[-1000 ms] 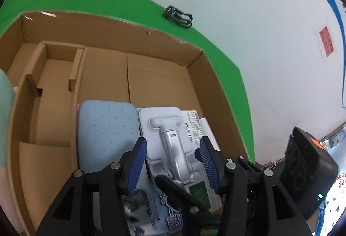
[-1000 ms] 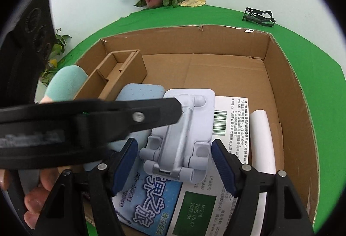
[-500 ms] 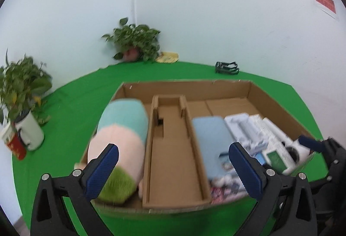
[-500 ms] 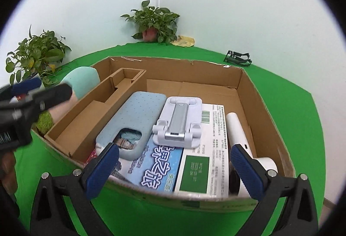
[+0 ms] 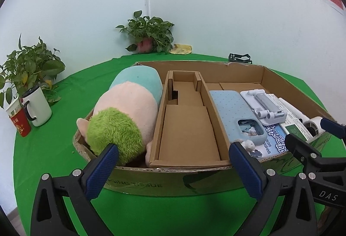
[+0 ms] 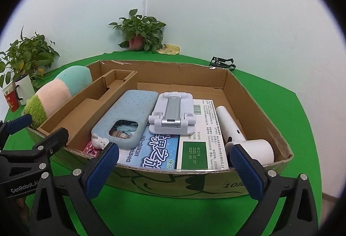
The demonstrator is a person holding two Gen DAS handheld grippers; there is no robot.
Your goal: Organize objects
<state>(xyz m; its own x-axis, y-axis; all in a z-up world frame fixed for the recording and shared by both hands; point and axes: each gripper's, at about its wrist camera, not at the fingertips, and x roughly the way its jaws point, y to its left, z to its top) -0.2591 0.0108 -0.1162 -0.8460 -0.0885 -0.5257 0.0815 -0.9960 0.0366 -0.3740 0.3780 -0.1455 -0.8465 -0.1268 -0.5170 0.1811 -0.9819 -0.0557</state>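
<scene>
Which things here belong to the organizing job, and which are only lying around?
Job: cardboard box, plush toy, phone case, phone stand, white dryer.

Lying about: white mug, red cup, potted plant, black clip.

Two potted plants (image 5: 149, 34), white mug (image 5: 37, 106), red cup (image 5: 20, 125) on green cloth (image 5: 54, 149)

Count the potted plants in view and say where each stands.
2. One potted plant stands in the far wall corner; the other stands at the left behind the white mug. More may be out of frame.
</scene>
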